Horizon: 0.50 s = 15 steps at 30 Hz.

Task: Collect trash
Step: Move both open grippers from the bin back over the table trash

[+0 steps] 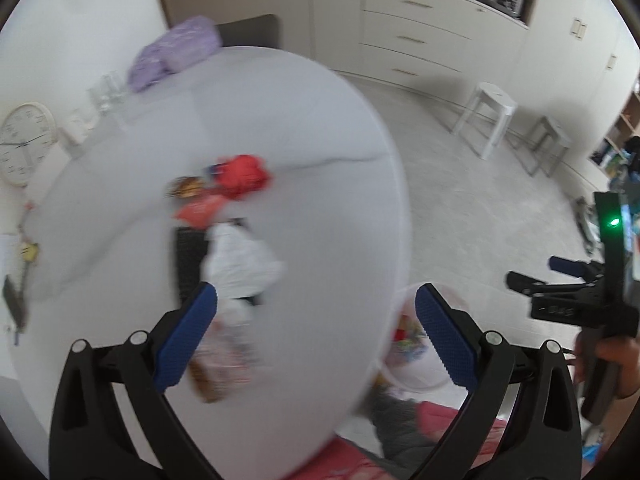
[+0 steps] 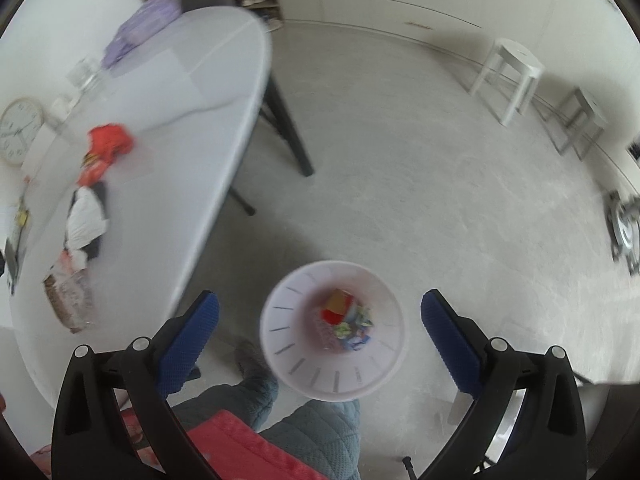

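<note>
My left tool (image 1: 316,344) hung wide open over the near edge of the white oval desk (image 1: 320,128) with nothing between its blue pads. My right tool (image 2: 320,344) was spread just as wide and equally empty, hovering above the pale round plastic bin (image 2: 280,344) on the grey floor (image 2: 440,200), just off the desk's edge by my knees.

The bin already held a small heap of bright wrappers (image 2: 346,320). The rest of the trash lay on the desk: a clear crinkled packet with a brown edge (image 1: 218,364) closest to the left tool, then a crumpled white plastic bag (image 1: 240,264) lying over something flat and black (image 1: 188,264), then a flat orange wrapper (image 1: 200,210), a crumpled red wrapper (image 1: 242,176) and a small brown-and-yellow packet (image 1: 186,188) farther out.

I judged that the thin clear packet could slide away or crumple out of a pinch (it lay flat, with little for the pads to bite). The white bag could drag the black thing along with it. A light wrapper let go off-centre could miss the bin.

Both views were motion-blurred, so I could read no brand or label.
</note>
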{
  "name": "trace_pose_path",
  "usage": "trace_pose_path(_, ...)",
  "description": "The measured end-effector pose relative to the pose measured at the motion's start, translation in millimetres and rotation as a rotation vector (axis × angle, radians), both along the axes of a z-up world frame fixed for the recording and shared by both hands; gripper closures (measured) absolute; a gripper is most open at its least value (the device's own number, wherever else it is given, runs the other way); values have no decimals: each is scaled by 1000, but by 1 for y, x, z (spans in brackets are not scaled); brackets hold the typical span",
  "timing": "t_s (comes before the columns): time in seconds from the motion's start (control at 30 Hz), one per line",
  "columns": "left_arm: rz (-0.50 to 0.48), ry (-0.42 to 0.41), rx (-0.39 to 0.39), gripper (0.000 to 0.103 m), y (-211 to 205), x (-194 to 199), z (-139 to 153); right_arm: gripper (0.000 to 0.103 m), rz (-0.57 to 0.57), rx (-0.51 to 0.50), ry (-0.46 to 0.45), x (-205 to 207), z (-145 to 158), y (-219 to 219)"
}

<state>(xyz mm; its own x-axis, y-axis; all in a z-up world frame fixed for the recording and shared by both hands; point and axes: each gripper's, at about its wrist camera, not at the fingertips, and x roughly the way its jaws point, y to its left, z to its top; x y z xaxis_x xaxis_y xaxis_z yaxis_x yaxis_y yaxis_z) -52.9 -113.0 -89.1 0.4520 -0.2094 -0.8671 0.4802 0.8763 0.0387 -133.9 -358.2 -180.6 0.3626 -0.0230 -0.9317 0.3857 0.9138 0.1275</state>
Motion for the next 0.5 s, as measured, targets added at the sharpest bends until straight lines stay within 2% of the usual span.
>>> trace_pose_path(0.2,111,27,19,8,74,29,-15,3,147,13,-20,50,6,62)
trace_pose_path(0.33,171,39,13,8,104,44,-20,3,251,16,-69,94,14,106)
trace_pose_path(0.5,219,61,3,8,134,66,-27,3,330,31,-143,150,24,144)
